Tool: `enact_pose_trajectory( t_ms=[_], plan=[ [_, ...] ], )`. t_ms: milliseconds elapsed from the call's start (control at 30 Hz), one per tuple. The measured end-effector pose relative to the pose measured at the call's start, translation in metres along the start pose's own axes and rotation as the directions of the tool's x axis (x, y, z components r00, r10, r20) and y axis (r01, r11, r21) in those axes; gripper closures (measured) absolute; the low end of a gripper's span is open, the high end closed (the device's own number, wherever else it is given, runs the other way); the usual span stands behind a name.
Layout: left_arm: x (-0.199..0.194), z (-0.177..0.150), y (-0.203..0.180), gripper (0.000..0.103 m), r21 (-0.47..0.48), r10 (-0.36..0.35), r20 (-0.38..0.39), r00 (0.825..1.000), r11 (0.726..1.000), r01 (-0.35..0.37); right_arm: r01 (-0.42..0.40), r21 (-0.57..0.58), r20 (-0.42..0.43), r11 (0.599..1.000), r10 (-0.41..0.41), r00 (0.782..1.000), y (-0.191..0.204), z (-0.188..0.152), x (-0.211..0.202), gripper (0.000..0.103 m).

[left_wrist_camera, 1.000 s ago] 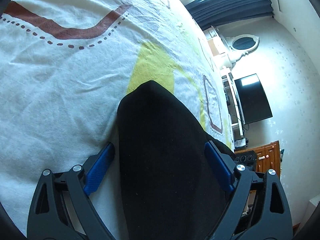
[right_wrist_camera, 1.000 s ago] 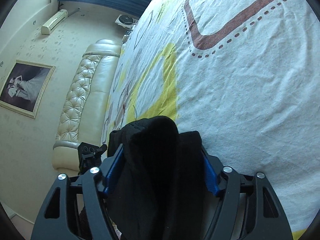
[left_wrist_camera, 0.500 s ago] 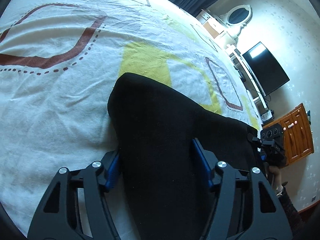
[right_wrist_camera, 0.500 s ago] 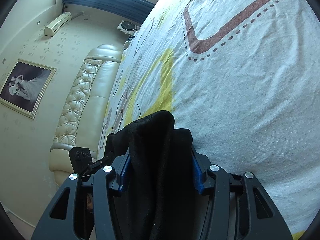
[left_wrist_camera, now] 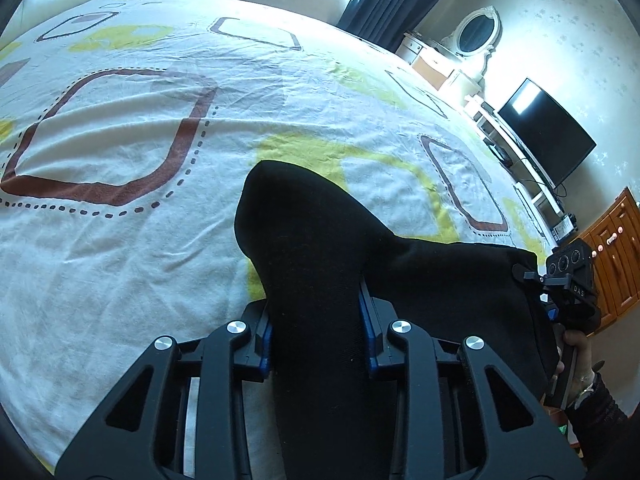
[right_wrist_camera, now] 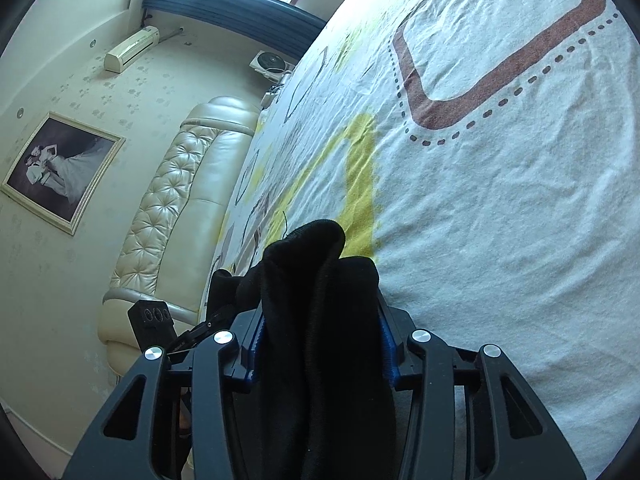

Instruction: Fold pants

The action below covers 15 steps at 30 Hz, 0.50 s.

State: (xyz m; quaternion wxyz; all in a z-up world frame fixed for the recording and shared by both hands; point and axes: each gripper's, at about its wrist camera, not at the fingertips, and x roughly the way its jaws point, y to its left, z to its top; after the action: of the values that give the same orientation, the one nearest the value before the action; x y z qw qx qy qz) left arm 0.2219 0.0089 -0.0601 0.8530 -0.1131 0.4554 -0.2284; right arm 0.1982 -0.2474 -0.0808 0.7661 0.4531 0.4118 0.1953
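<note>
The black pants (left_wrist_camera: 316, 264) are held up over the bed between both grippers. My left gripper (left_wrist_camera: 316, 332) is shut on a bunched edge of the pants, which hides the fingertips. The cloth stretches right to the right gripper (left_wrist_camera: 560, 300), seen at the far right in a hand. In the right wrist view my right gripper (right_wrist_camera: 320, 340) is shut on a folded bunch of the pants (right_wrist_camera: 320, 280). The left gripper (right_wrist_camera: 160, 324) shows low at the left there.
The bed sheet (left_wrist_camera: 120, 240) is white with brown and yellow shapes. A cream tufted headboard (right_wrist_camera: 168, 216) lies beyond. A TV (left_wrist_camera: 544, 132), a vanity mirror (left_wrist_camera: 478, 34) and a wooden cabinet (left_wrist_camera: 616, 256) stand past the bed's right side.
Both grippers have closed tighter on the pants. The left gripper has lifted and tilted up, so more of the bed and room shows.
</note>
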Motion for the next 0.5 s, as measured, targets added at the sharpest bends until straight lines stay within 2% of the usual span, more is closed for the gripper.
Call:
enact_pose_trajectory(
  t_ms=[500],
  plan=[
    [0.014, 0.041, 0.035, 0.072, -0.036, 0.048, 0.035, 0.998, 0.998, -0.047, -0.015, -0.004, 0.022, 1.000, 0.015, 1.000, 0.006, 0.044, 0.051, 0.058]
  ],
)
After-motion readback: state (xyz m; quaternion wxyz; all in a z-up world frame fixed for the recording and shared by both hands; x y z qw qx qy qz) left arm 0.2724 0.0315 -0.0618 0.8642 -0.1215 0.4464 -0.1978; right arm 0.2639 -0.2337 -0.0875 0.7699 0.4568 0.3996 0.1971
